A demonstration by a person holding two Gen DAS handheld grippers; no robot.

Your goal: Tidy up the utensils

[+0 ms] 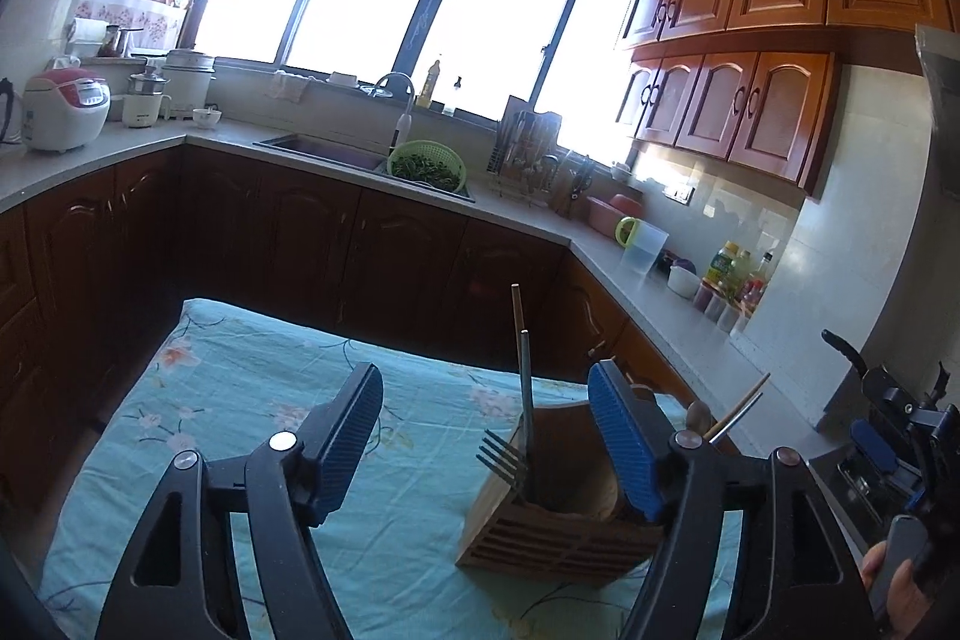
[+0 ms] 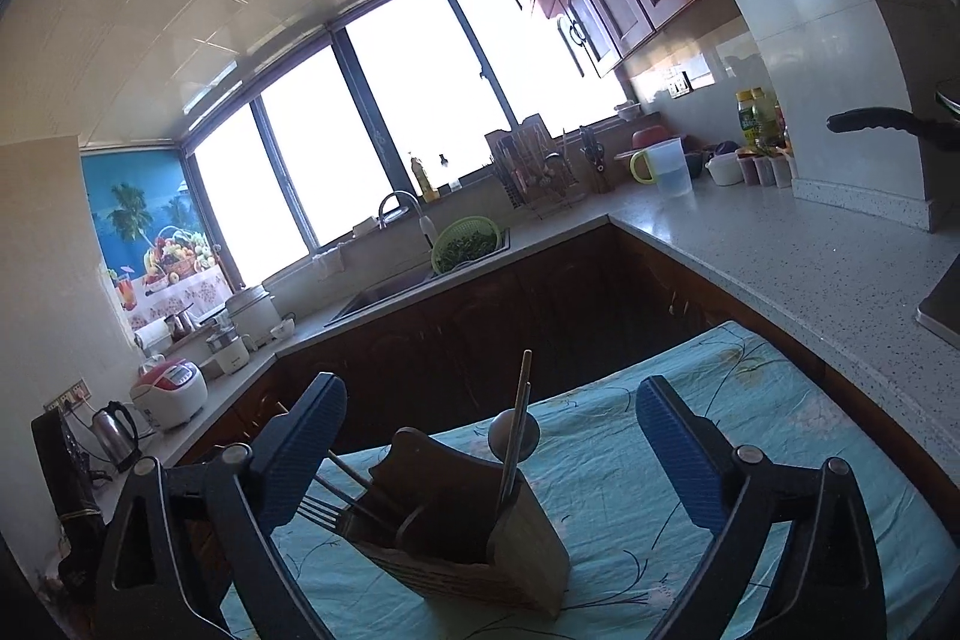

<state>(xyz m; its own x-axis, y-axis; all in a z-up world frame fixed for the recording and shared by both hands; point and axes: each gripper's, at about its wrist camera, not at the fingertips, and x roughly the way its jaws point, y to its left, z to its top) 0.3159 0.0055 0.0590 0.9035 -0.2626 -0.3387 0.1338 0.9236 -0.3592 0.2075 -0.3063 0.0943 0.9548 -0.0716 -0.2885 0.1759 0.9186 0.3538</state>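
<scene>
A wooden utensil holder (image 1: 558, 514) stands on the blue floral tablecloth (image 1: 240, 388). It holds a fork (image 1: 501, 457), upright chopsticks (image 1: 521, 340) and a spoon (image 2: 513, 435). My left gripper (image 1: 486, 436) is open and empty, with its right finger over the holder's right side. My right gripper (image 2: 492, 454) is open and empty above the holder (image 2: 474, 532), which sits between its fingers. The right gripper also shows at the right edge of the left wrist view (image 1: 888, 436).
A grey countertop (image 2: 780, 244) runs around the kitchen with a sink (image 1: 318, 148), a green colander (image 1: 427, 163), a knife rack (image 1: 528, 142), a clear pitcher (image 2: 669, 166), bottles (image 2: 756, 115) and a rice cooker (image 1: 66, 109). Dark cabinets lie beyond the table's far edge.
</scene>
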